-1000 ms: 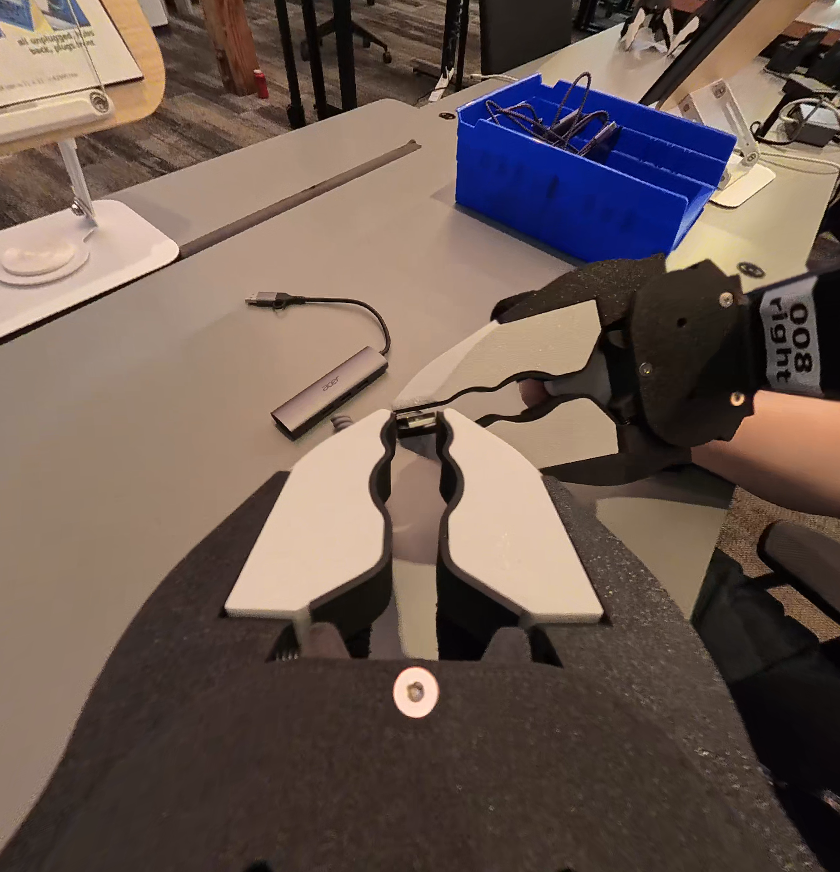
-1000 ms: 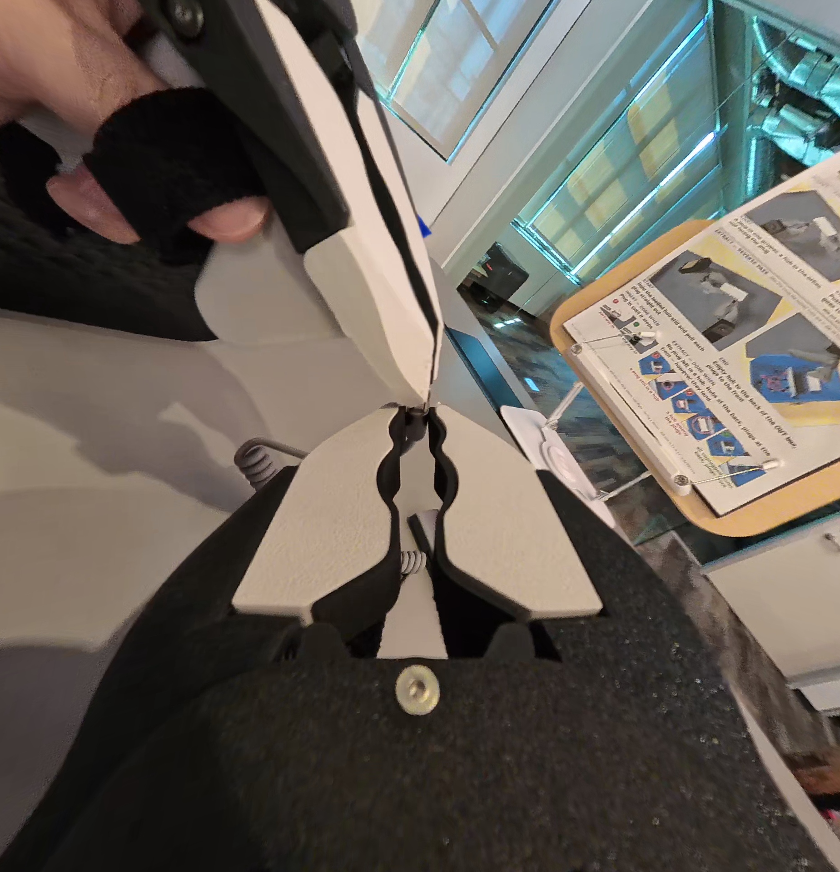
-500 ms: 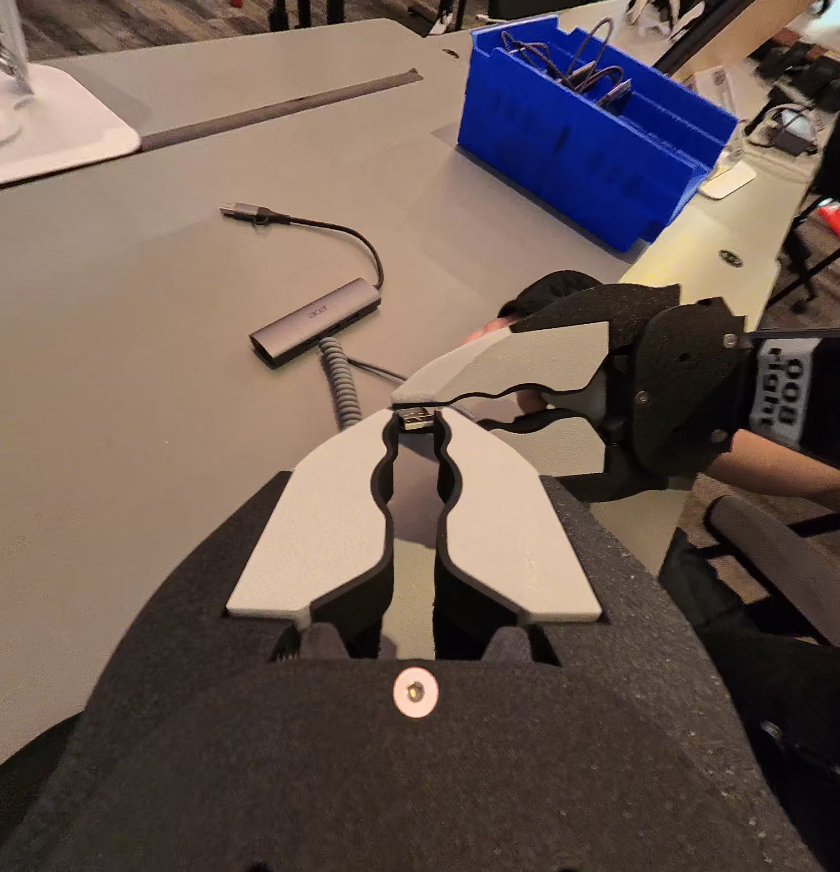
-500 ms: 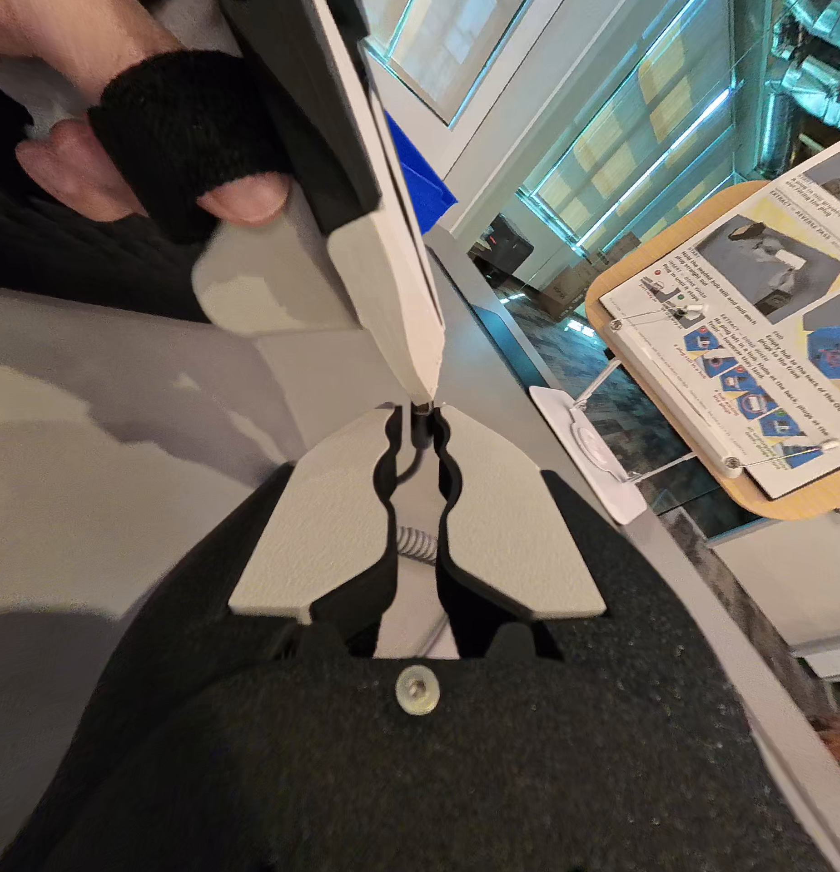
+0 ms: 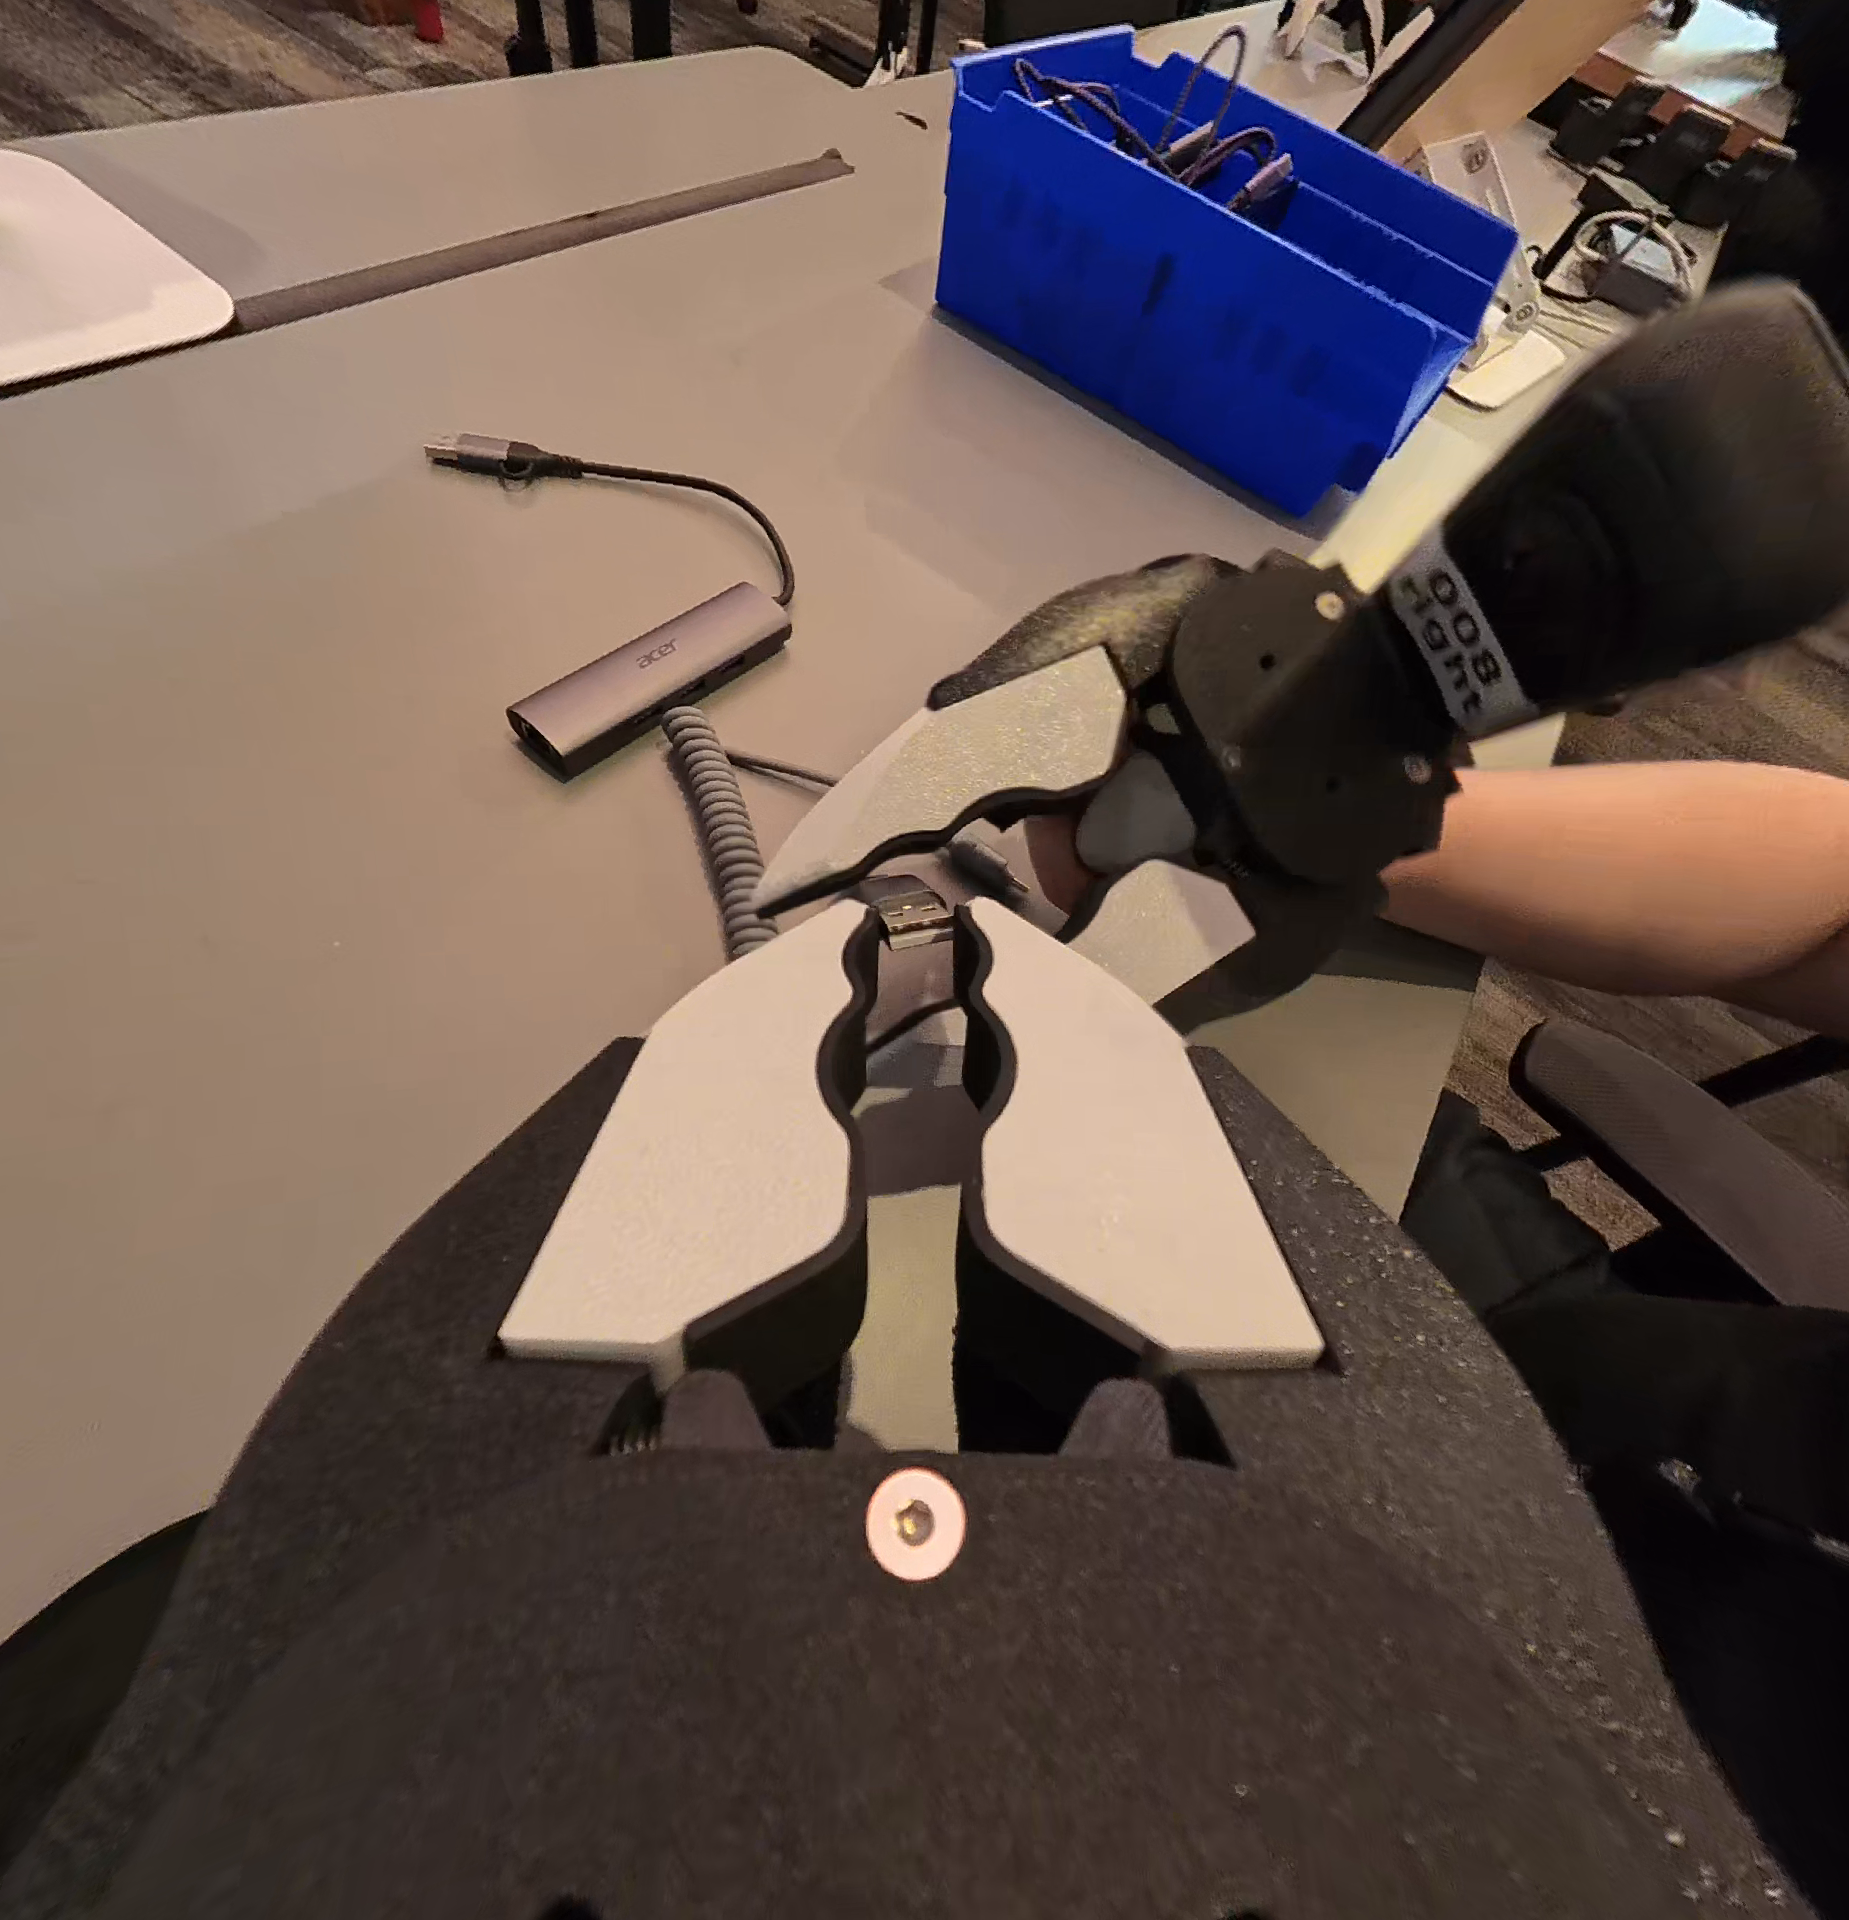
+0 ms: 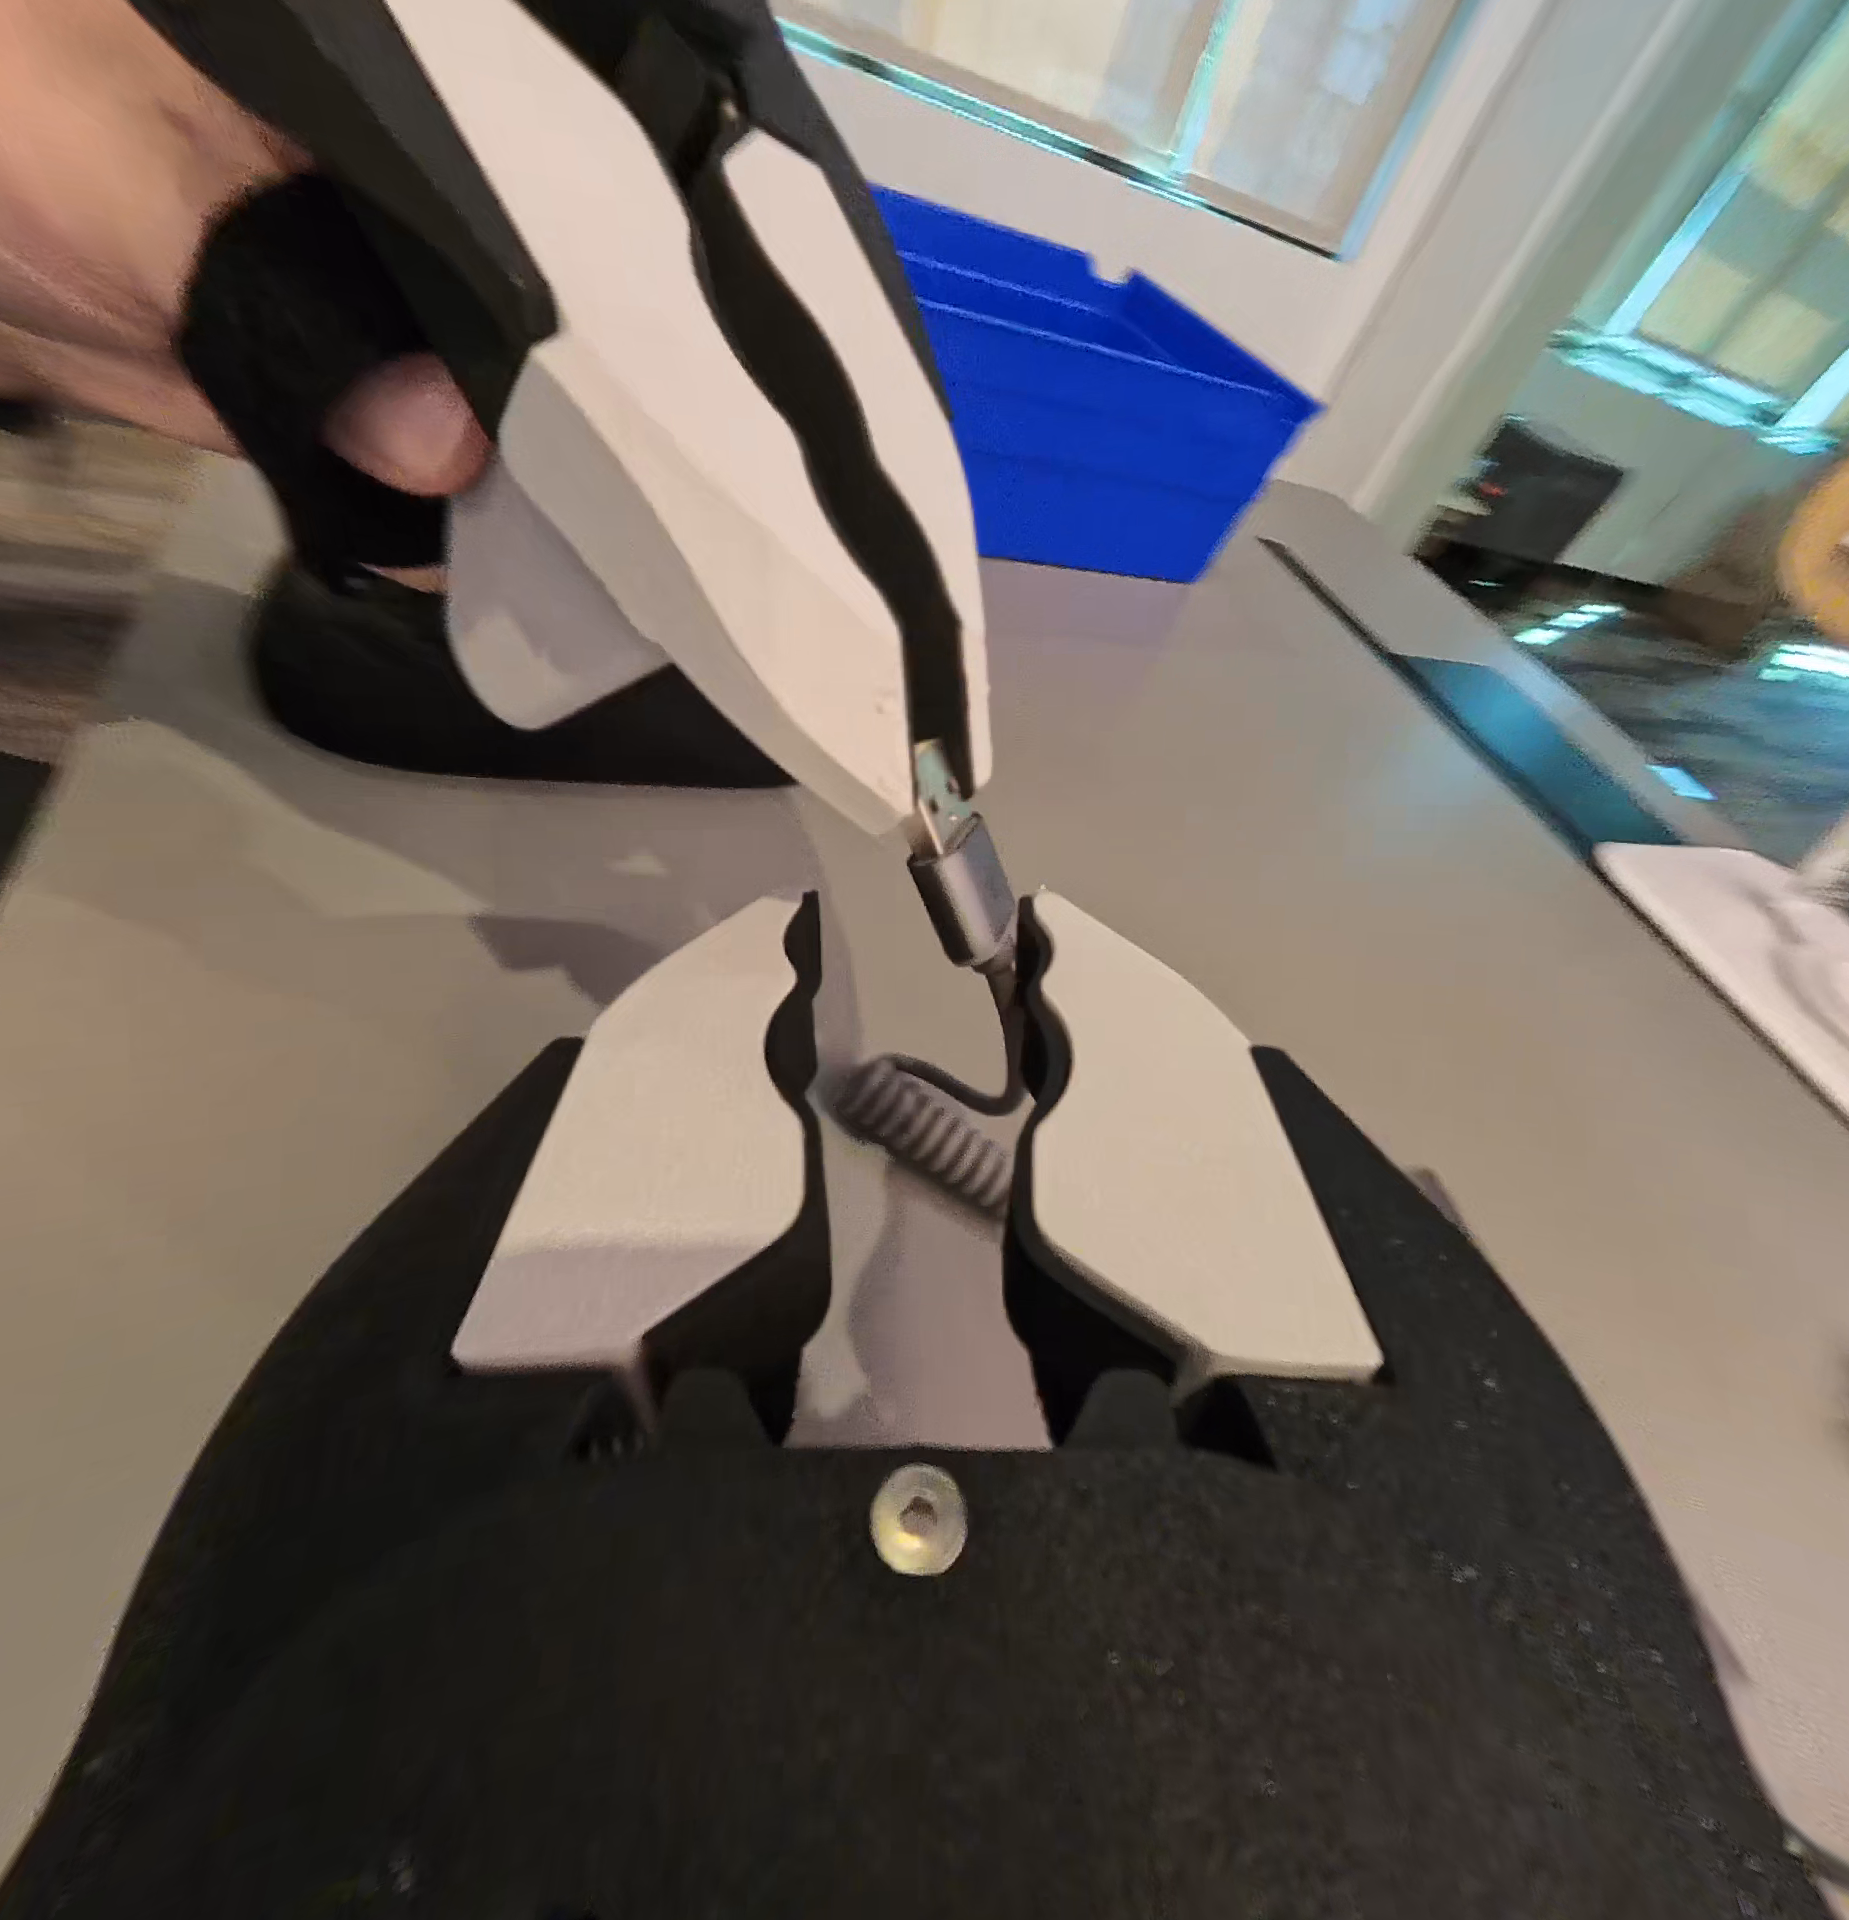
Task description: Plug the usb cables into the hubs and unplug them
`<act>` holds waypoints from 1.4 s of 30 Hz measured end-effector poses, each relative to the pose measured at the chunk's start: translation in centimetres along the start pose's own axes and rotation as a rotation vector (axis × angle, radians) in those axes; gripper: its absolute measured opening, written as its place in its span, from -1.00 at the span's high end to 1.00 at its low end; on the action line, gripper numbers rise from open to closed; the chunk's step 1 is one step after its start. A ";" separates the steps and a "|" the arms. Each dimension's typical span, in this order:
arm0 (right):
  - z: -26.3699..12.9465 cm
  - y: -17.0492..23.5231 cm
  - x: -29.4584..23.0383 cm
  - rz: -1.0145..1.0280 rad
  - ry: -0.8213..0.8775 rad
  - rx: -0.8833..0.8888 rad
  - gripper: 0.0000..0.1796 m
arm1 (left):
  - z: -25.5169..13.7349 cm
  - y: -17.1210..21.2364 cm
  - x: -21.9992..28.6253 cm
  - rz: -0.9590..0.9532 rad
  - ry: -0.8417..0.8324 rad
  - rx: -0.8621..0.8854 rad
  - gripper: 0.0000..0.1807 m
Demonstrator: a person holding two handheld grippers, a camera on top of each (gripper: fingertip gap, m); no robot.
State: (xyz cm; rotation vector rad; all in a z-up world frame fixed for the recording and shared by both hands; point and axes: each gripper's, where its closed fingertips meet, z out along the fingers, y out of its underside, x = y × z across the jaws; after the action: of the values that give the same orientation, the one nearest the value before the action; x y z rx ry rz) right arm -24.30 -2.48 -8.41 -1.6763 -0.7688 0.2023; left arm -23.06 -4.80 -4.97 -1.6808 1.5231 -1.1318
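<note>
My left gripper (image 5: 912, 920) is shut on the metal end of a grey USB plug (image 5: 907, 916), held above the grey table (image 5: 276, 935). In the right wrist view the left gripper (image 6: 941, 774) comes down from above, pinching that plug (image 6: 956, 883). Its coiled grey cable (image 6: 930, 1132) hangs to the table. My right gripper (image 6: 925, 909) is open around the plug's sleeve, and the cable brushes its right finger (image 6: 1128, 1039). In the left wrist view the right gripper (image 5: 795, 894) points in from the right. A grey hub (image 5: 650, 665) lies beyond, the coiled cable (image 5: 712, 810) beside it.
A blue bin (image 5: 1211, 281) holding several cables stands at the back right; it also shows in the right wrist view (image 6: 1055, 416). The hub's own lead (image 5: 484, 454) lies left of it. A white stand base (image 5: 68, 281) sits far left. A chair (image 5: 1678, 1143) is off the table's right edge. The tips of both grippers are at nearly the same place. Between my right fingertips and the grey hub (image 5: 650, 665) there is roughly 15 cm.
My right gripper has opened and let go of the plug. My left gripper keeps its hold on the plug's metal end. The right gripper has tilted down toward the table.
</note>
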 end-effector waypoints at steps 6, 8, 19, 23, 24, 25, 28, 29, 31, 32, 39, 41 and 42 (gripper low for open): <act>-1.1 -0.7 -0.4 0.085 -0.229 0.022 0.61 | -1.0 0.3 0.5 0.059 0.014 -0.002 0.86; -1.5 -0.8 -0.5 0.075 -0.316 0.021 0.63 | -1.2 0.4 0.5 0.059 0.020 -0.002 0.86; -0.6 -0.1 -1.1 0.063 -0.450 0.012 0.87 | -1.4 0.9 0.0 0.038 0.032 0.000 0.86; -0.4 -0.4 0.2 -0.034 -0.295 -0.008 0.89 | -1.9 1.4 -1.5 -0.014 -0.005 -0.010 0.80; -0.3 -0.3 0.6 -0.072 -0.250 -0.025 0.89 | -2.1 1.6 -1.8 -0.036 -0.011 -0.014 0.79; -0.3 -0.3 1.1 -0.117 -0.203 -0.042 0.89 | -2.2 1.7 -2.0 -0.065 -0.014 -0.008 0.77; -0.1 0.2 2.2 -0.251 -0.073 -0.118 0.90 | -2.4 1.0 -2.0 -0.187 0.035 0.061 0.76; 0.1 0.4 2.2 -0.277 -0.057 -0.140 0.93 | -2.3 0.8 -1.9 -0.221 0.053 0.079 0.76; 0.5 0.7 2.2 -0.295 -0.036 -0.164 0.93 | -2.1 0.4 -1.8 -0.264 0.063 0.095 0.76; 0.6 0.7 2.2 -0.301 -0.026 -0.168 0.93 | -1.9 0.3 -2.0 -0.265 0.039 0.093 0.76; 1.1 0.7 2.8 -0.411 0.071 -0.201 0.93 | -0.6 0.3 -2.6 -0.307 -0.008 0.056 0.76; 1.2 0.8 3.0 -0.478 0.117 -0.217 0.93 | -0.4 0.2 -2.6 -0.346 0.017 0.055 0.76; 1.2 0.8 3.1 -0.506 0.138 -0.224 0.93 | -0.3 0.2 -2.8 -0.359 0.020 0.055 0.76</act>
State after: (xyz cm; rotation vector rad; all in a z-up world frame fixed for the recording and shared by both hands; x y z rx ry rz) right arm -22.28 0.20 -8.59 -1.6239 -1.1108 -0.3612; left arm -23.40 -2.06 -5.58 -1.9601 1.2174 -1.3599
